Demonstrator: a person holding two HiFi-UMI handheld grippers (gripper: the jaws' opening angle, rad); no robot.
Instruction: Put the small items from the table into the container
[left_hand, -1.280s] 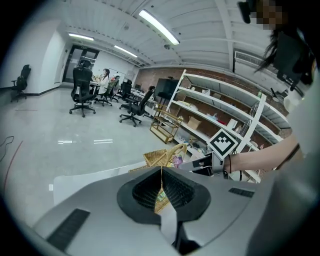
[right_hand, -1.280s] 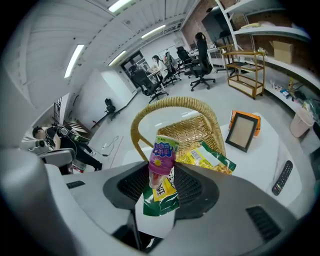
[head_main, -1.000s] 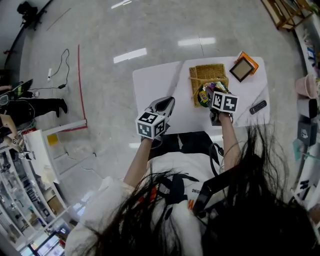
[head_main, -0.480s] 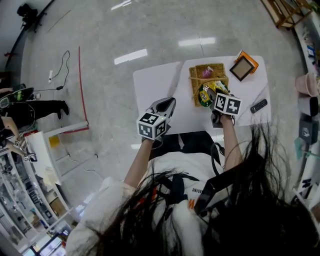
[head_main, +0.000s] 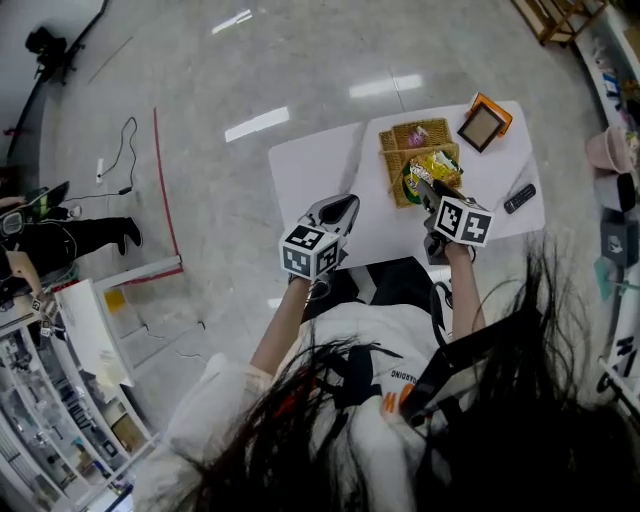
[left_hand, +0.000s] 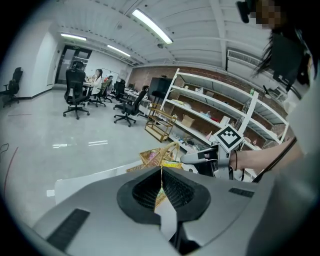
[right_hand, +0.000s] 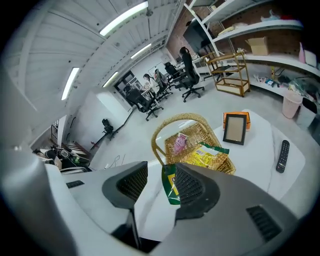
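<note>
A wicker basket (head_main: 413, 150) with a hoop handle stands on the white table (head_main: 320, 165). It holds a yellow snack packet (right_hand: 206, 154) and a pink packet (right_hand: 178, 143). A green packet (right_hand: 169, 186) hangs over its near rim. My right gripper (head_main: 428, 192) hovers just in front of the basket; in the right gripper view its jaws (right_hand: 157, 175) stand open with nothing between them. My left gripper (head_main: 338, 206) hangs over the table's near edge to the left, shut and empty, and its own view shows the pads (left_hand: 161, 172) meeting.
An orange-edged picture frame (head_main: 485, 126) lies right of the basket at the far corner. A black remote (head_main: 519, 198) rests near the table's right edge. Shelving and a pink bin (head_main: 608, 172) stand to the right.
My right gripper has lifted and drawn back from the basket, leaving the packets there. The left gripper has barely moved.
</note>
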